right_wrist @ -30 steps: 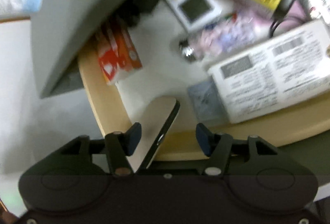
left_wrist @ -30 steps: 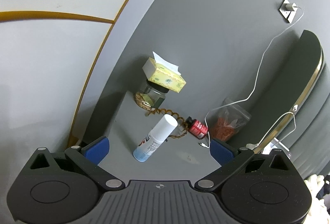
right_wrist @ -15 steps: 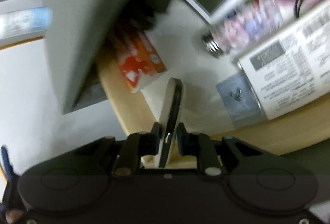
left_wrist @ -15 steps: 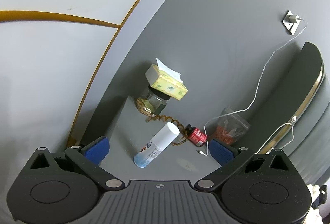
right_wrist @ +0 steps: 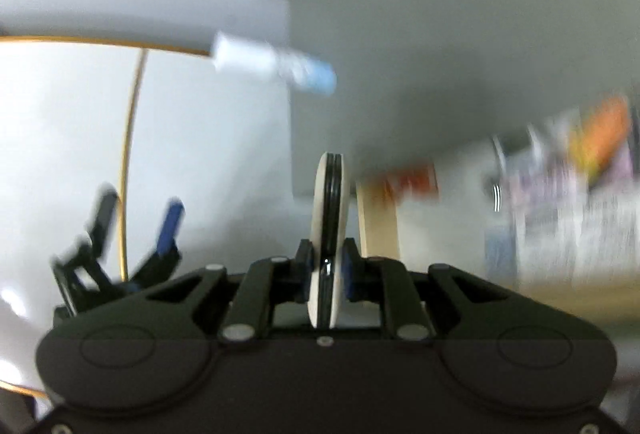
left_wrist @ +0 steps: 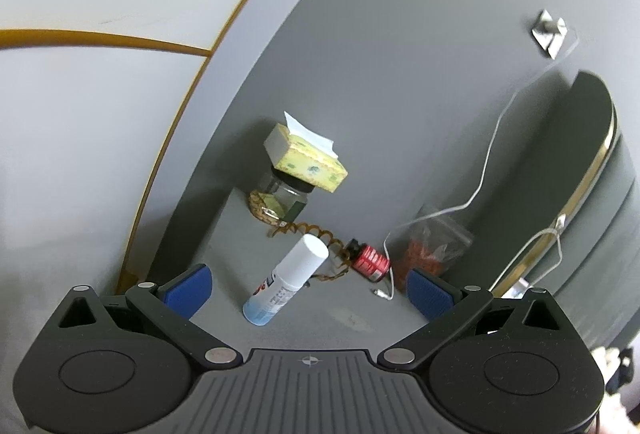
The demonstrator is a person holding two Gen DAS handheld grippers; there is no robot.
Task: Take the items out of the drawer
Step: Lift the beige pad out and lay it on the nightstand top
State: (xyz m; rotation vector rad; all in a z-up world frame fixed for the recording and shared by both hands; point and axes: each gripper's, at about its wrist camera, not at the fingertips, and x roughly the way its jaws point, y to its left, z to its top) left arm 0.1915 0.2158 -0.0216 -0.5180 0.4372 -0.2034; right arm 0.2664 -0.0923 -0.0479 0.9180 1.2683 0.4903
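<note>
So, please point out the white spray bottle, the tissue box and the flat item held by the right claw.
white spray bottle [left_wrist: 286,280], left wrist view, middle of its body.
tissue box [left_wrist: 310,166], left wrist view, yellow side face.
flat item [right_wrist: 330,218], right wrist view, its upper edge.

your left gripper [left_wrist: 308,284]: black angular linkage arms | blue pads on the fingers [left_wrist: 188,284] | silver round pivot screws | ribbed grey centre plate with a small cross mark | your right gripper [right_wrist: 326,266]: same black build, round discs either side, dark blue pads
</note>
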